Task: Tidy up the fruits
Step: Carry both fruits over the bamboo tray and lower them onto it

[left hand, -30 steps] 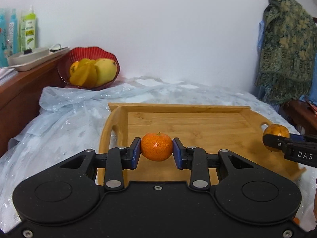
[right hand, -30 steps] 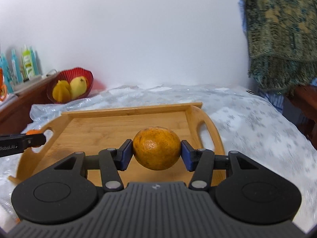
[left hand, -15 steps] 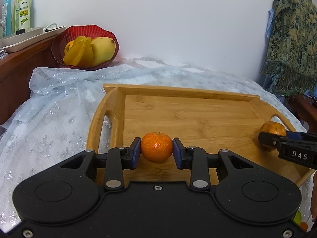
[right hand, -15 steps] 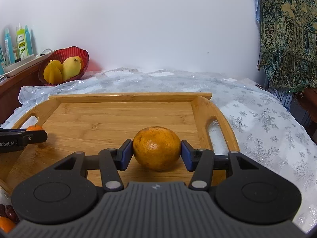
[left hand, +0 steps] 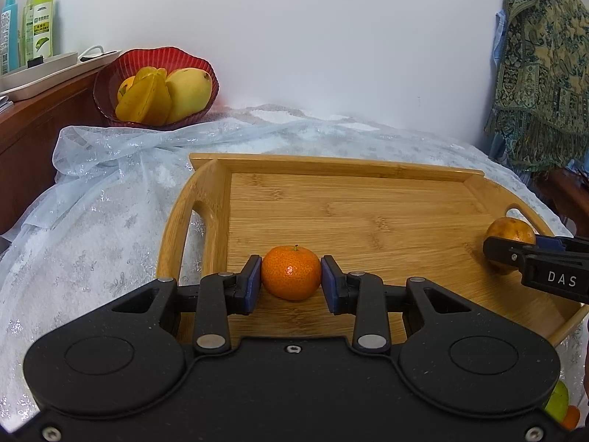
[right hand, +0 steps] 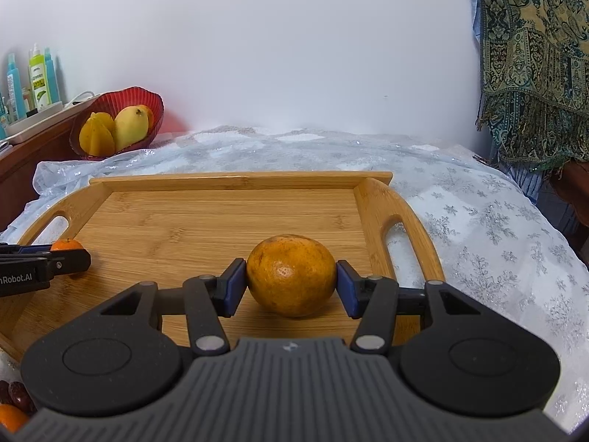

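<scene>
While both grippers sit low over the bamboo tray (left hand: 368, 217), each has a fruit between its blue pads; left gripper (left hand: 291, 285) has its fingers clamped on a small mandarin (left hand: 291, 273), stem up, near the tray's left handle slot (left hand: 193, 235), with the fruit's underside at or just above the tray floor, contact not resolvable; in the right wrist view the same mandarin (right hand: 66, 245) shows only as an orange crest behind the left gripper (right hand: 79, 258) at the tray's left end; right gripper (right hand: 291, 285) has its fingers closed against a larger, duller orange (right hand: 291, 274) with a mottled brownish skin, which sits toward the tray's right side, just beside the right handle slot (right hand: 401, 239); a shadow lies directly beneath it, so it appears to rest on the wood; in the left wrist view this orange (left hand: 510, 234) is partly hidden by the right gripper (left hand: 493, 248); the two fruits are well apart, at opposite ends of the tray; tray sits on a pale blue cloth (right hand: 478, 221) with a snowflake pattern; behind it to the left, a red bowl (left hand: 154, 62) holds a mango (left hand: 189, 92) and a starfruit (left hand: 145, 99); bottles (left hand: 40, 18) stand on a wooden shelf at far left; a patterned shawl (right hand: 533, 55) hangs at right; more fruit shows at the right view's lower left corner (right hand: 11, 414), partly cut off.
</scene>
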A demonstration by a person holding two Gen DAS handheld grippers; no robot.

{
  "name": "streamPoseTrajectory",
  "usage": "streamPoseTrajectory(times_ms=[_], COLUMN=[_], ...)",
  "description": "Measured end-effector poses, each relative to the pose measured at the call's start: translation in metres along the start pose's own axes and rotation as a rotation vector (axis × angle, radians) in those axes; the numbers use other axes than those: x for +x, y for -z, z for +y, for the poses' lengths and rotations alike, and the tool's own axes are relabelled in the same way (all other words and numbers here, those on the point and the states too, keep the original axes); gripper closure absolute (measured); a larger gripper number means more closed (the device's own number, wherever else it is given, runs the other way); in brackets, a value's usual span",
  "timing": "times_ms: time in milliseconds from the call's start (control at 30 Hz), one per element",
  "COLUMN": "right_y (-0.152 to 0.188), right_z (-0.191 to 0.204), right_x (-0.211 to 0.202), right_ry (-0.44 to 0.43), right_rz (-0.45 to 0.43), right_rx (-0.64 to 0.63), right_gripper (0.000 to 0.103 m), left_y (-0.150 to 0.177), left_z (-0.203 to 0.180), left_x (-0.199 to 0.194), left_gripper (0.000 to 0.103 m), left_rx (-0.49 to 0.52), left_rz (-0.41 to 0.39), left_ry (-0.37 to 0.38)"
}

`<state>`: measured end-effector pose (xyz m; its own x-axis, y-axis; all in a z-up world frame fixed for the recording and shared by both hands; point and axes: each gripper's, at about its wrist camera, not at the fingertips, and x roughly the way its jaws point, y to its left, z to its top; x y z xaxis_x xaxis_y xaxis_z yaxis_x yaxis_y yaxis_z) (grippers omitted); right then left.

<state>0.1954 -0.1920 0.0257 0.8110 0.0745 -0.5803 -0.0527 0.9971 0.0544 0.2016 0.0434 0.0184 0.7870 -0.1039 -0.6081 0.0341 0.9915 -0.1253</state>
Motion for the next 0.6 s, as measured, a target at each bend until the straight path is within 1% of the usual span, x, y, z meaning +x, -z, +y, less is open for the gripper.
streamPoseTrajectory(times_ms=[200,600], right_y=[0.0005,-0.0002], right_z=[0.0021,0.001], right_x=[-0.0022,-0.0029], right_ry=[0.01,0.009], right_rz=[0.005,0.013], right_rx=[-0.019,-0.014], right_gripper=[0.046,0.045], left_y=[0.0002,-0.0002], left_z=[0.0007,0.0019], left_x=[-0.0011,-0.0017], left_gripper=[0.071,0.07], left_rx=[-0.002,-0.007], left_rz=[0.005,0.009], left_ry=[0.005,0.01])
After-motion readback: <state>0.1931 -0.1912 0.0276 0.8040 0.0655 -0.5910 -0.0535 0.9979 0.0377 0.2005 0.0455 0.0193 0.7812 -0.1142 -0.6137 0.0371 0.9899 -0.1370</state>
